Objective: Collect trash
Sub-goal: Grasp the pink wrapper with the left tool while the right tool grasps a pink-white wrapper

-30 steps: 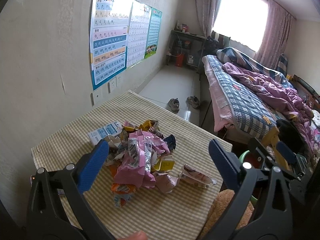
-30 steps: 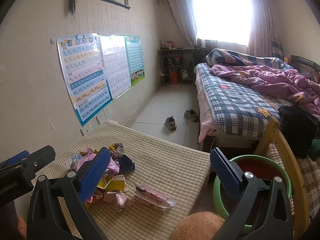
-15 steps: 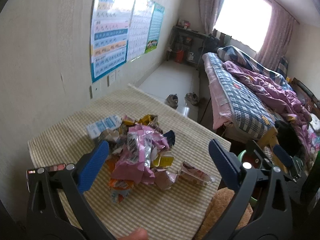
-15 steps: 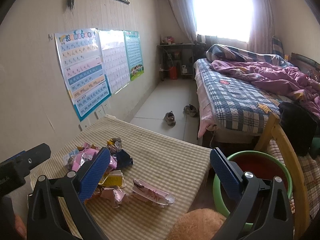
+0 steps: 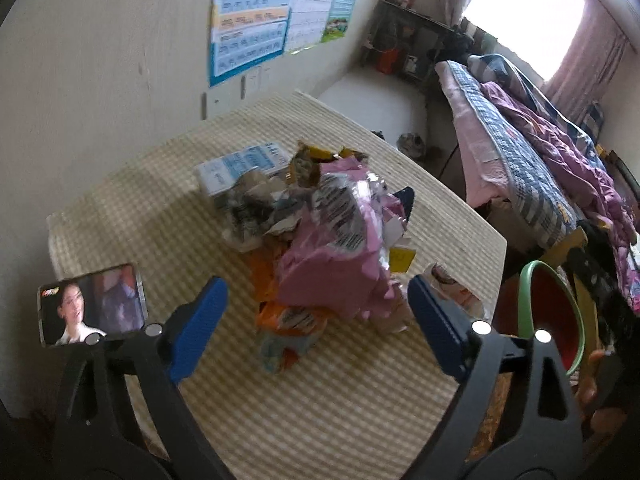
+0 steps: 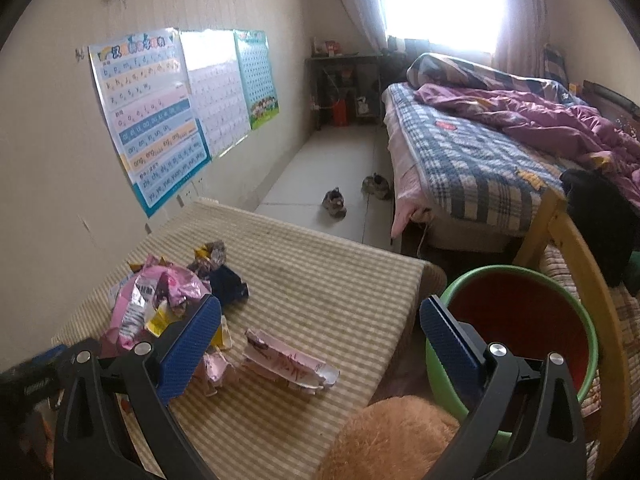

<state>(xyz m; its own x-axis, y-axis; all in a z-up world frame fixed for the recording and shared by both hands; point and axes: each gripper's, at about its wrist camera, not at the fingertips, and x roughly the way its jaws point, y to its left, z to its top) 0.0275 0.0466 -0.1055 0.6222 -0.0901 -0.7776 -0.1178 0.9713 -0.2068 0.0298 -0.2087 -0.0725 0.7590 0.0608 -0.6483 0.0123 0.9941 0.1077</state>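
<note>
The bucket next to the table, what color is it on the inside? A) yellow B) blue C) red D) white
C: the bucket has a green rim and a red inside, seen past the open right gripper beside the checked table.

On the wall poster (image 6: 150, 120) I read pinyin rows: "b p m f", "ang eng", "zhi chi". Print on the pink wrapper (image 5: 340, 216) before me is too blurred.
</note>
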